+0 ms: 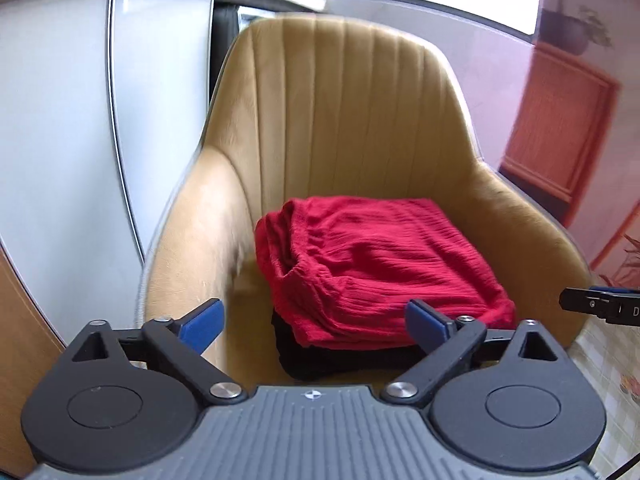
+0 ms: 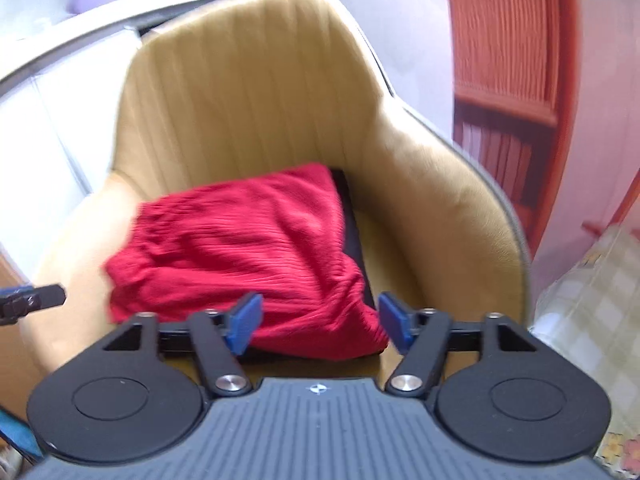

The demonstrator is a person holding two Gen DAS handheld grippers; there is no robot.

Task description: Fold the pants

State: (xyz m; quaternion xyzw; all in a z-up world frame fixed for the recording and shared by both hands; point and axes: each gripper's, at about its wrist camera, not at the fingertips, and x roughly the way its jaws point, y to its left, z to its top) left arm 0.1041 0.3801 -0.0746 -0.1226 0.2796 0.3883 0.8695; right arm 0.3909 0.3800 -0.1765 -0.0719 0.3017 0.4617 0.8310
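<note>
Folded red ribbed pants [image 1: 372, 264] [image 2: 240, 252] lie on the seat of a tan armchair [image 1: 344, 112] [image 2: 248, 92], on top of a folded black garment [image 1: 320, 360] [image 2: 354, 224]. My left gripper [image 1: 316, 320] hangs above and in front of the stack, its blue pads spread wide with nothing held. My right gripper [image 2: 320, 322] also stands open above the stack's near right corner, free of the cloth. The tip of the right gripper shows at the right edge of the left wrist view, and the left gripper's tip at the left edge of the right wrist view.
The chair's padded arms rise on both sides of the stack. White cabinet doors [image 1: 80, 120] stand to the left. An orange wicker shelf [image 1: 560, 128] [image 2: 508, 40] stands to the right. A checked cloth [image 2: 592, 300] covers something at the lower right.
</note>
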